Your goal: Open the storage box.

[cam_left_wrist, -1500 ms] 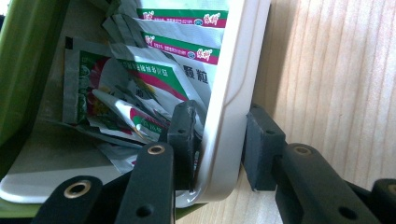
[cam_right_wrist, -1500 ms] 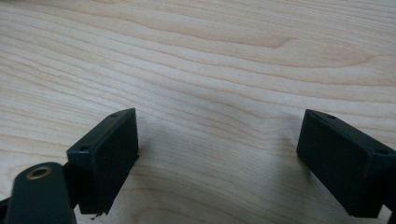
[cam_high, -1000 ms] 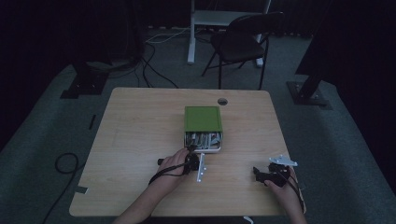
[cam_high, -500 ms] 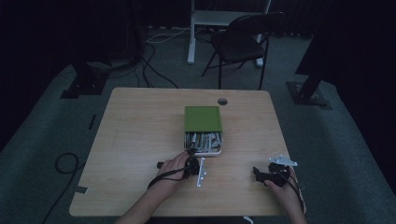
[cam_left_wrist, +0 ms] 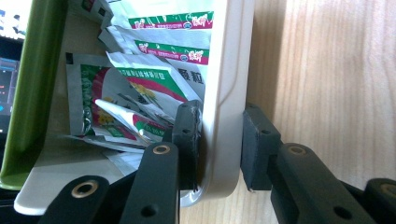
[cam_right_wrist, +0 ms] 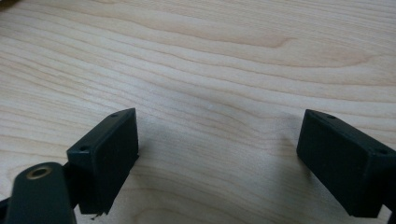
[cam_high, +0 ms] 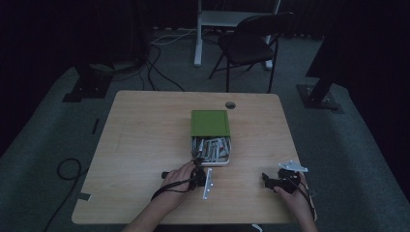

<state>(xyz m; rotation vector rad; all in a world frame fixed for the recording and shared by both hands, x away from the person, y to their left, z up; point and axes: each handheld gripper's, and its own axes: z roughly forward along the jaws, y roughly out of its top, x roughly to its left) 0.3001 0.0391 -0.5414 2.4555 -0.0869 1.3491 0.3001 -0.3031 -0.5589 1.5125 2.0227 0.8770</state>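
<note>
The white plastic box (cam_left_wrist: 223, 93) of sachets, green-lidded, is clamped at its rim by the left hand-held gripper (cam_left_wrist: 219, 140) — the right hand-held gripper (cam_right_wrist: 219, 158) is held wide over the pale wooden surface (cam_right_wrist: 224, 60).

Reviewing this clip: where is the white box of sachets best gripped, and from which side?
Grip the white box by its thin upright near wall, coming from the person's side, one jaw inside and one outside. That wall is narrow and bare, and the green lid leaves this end open. The left gripper is shut on it exactly there.
</note>
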